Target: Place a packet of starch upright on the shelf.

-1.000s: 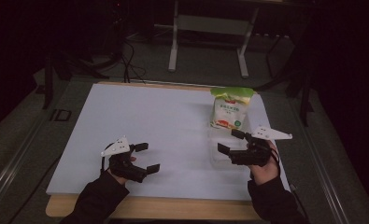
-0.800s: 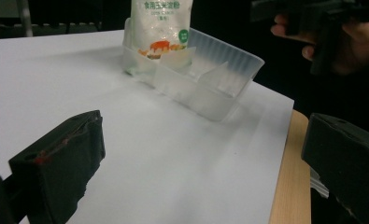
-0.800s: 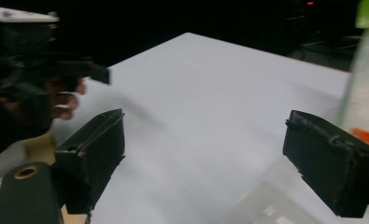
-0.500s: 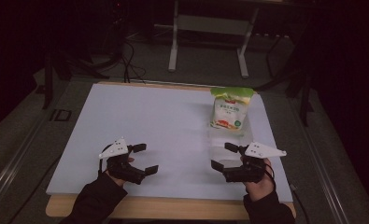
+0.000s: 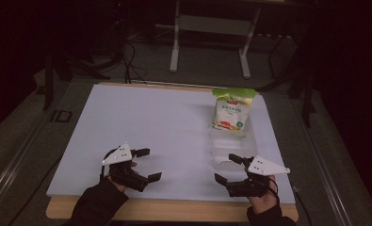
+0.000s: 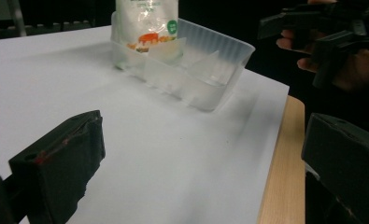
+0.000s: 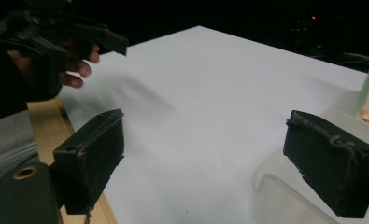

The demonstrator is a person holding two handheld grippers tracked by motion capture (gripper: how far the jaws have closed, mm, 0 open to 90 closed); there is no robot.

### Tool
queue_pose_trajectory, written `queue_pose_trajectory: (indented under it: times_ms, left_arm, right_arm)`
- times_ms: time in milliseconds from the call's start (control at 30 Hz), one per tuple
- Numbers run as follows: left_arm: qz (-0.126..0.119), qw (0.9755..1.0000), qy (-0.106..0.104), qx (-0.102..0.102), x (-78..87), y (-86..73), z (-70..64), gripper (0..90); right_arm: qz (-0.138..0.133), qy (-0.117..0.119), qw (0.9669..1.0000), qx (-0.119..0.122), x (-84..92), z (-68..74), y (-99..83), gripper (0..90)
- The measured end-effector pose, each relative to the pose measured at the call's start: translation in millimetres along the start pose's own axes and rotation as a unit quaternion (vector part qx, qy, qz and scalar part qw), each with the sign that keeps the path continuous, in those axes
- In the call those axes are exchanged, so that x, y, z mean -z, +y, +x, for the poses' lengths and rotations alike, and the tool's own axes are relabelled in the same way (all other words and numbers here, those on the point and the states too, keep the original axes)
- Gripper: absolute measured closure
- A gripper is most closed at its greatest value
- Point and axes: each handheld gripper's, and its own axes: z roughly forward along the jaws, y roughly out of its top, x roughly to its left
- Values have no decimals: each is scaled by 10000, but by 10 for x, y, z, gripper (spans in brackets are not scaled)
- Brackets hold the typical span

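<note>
A white pouch with a green top [image 5: 230,110] stands upright in the far end of a clear plastic container [image 5: 230,155] on the right of the white table sheet [image 5: 165,122]. My right gripper [image 5: 226,168] hovers open just near-side of the container, with nothing between its fingers. My left gripper [image 5: 149,164] is open and empty at the near left. The left gripper view looks between the open jaws of the left gripper [image 6: 201,172] at the container [image 6: 187,74], the pouch [image 6: 147,23] and the other gripper [image 6: 322,32]. The right gripper view has the right gripper [image 7: 210,161] beside the container's rim [image 7: 285,186].
The table's wooden front edge [image 5: 174,209] runs just under both hands. Behind the table stand a metal frame [image 5: 209,42] and floor cables [image 5: 127,56]. Dark floor surrounds the table.
My right gripper has drawn back from beside the container toward the near edge. The left gripper has shifted slightly nearer too. Both stay open.
</note>
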Motion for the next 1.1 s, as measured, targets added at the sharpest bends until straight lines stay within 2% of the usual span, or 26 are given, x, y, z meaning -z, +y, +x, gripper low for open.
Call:
queue_pose_trajectory:
  times_ms: [100,133,233,300,567,733,1100]
  left_arm:
    - [55,9999,25,-143,-15,-11,-26,1]
    - [93,9997,37,-203,-24,-18,-31,1]
    - [181,9995,40,-267,-51,-38,-35,1]
    - [210,9995,12,-253,-62,-45,-37,1]
    - [232,9994,18,-264,-68,-59,-30,1]
    - [240,9994,42,-250,-56,-64,-6,1]
    - [245,9995,31,-209,-56,-77,9,1]
  right_arm:
    - [2,-43,10000,16,14,-12,-32,125]
    - [-30,-125,9999,101,42,-28,-61,125]
    - [-19,-204,9997,147,73,-40,-88,125]
    - [-18,-226,9996,192,102,-42,-119,125]
    - [209,-164,9996,121,145,-51,-227,130]
    - [318,-110,9992,224,120,-34,-251,130]
    - [330,-86,9991,269,110,-46,-256,133]
